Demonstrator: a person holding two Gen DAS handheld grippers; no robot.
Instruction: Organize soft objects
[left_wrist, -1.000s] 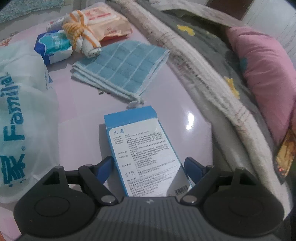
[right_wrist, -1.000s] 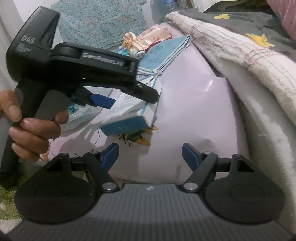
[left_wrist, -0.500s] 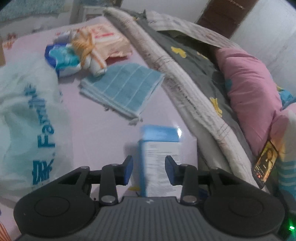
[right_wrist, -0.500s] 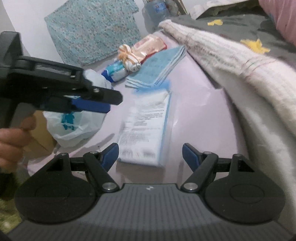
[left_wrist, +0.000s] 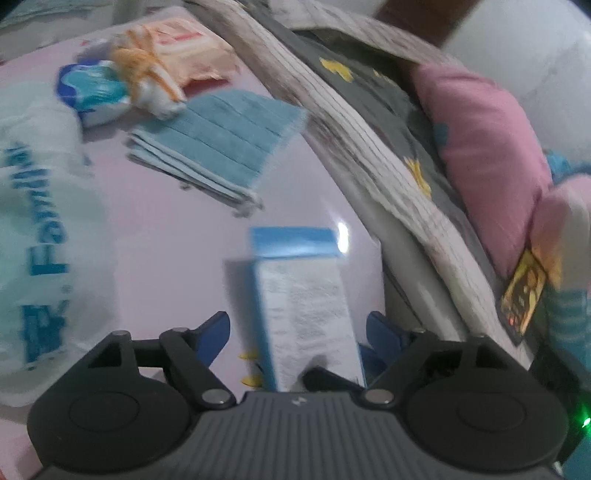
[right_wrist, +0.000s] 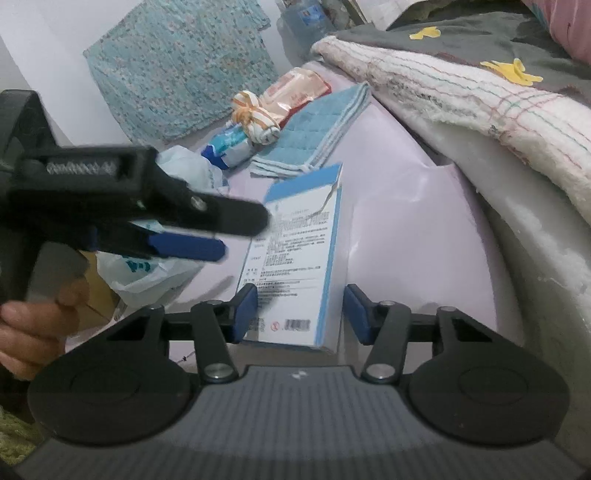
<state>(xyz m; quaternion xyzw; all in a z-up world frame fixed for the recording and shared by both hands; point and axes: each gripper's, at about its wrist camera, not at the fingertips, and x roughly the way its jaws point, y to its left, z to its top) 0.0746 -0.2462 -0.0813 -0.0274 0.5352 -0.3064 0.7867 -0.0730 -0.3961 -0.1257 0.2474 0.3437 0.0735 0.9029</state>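
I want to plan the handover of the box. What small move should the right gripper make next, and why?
Probably shut the right gripper on the box. Its fingers are open on either side of the box's near end, which lies flat on the table. The left gripper is also open, so the box looks released and free to take.
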